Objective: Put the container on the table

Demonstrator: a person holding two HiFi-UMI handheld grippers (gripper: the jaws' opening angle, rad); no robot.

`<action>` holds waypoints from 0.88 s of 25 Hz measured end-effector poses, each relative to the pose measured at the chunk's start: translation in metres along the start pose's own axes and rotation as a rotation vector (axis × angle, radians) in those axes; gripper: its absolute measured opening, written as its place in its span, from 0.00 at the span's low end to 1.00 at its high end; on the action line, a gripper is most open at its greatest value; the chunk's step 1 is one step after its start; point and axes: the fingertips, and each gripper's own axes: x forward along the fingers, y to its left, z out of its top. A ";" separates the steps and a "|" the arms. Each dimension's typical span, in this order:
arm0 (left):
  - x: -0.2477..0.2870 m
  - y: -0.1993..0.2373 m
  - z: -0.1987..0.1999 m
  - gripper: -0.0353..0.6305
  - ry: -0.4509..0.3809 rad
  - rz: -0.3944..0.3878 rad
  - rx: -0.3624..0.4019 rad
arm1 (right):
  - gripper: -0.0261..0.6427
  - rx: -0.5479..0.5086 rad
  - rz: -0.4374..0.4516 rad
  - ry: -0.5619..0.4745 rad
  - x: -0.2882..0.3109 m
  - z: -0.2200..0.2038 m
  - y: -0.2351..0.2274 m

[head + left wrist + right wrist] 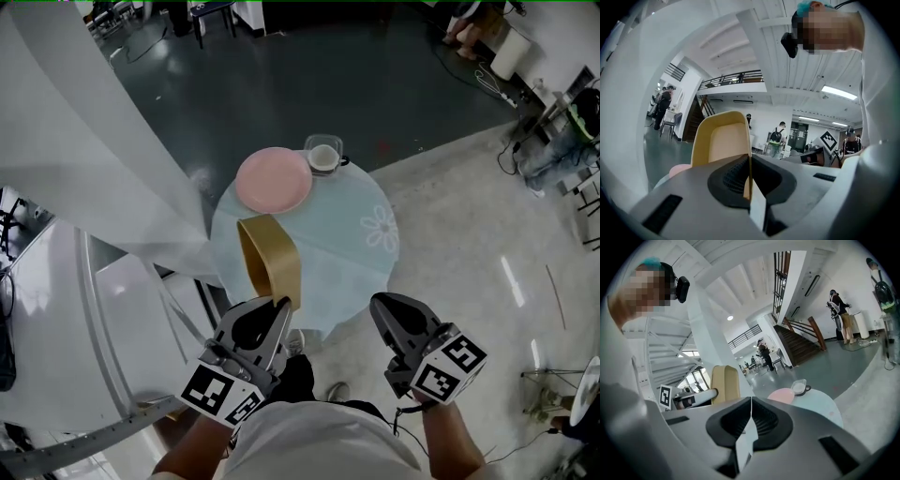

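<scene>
Left tongs (279, 305) clamped on the rim of the tan container (272, 258), carried above the desk's (347, 272) near edge, not yet set down; right tongs (382, 305) closed, empty; plate (274, 180) and cup (324, 156) at far edge; placing remains.

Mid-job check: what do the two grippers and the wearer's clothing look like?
The left gripper and right gripper are matching grey wedge-shaped shells with black ribbed pads. Each carries a white cube with black square markers. The person wears a white top.
</scene>
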 end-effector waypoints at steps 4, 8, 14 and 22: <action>0.013 0.027 0.006 0.10 -0.002 -0.007 -0.013 | 0.07 0.004 -0.016 0.007 0.025 0.008 -0.007; 0.024 0.057 0.010 0.10 -0.010 -0.004 -0.041 | 0.07 0.004 -0.024 0.014 0.051 0.016 -0.010; 0.036 0.087 0.012 0.10 -0.009 -0.014 -0.057 | 0.07 0.005 -0.048 0.017 0.077 0.025 -0.016; 0.050 0.113 0.021 0.10 -0.011 -0.034 -0.055 | 0.07 0.007 -0.068 0.009 0.101 0.036 -0.019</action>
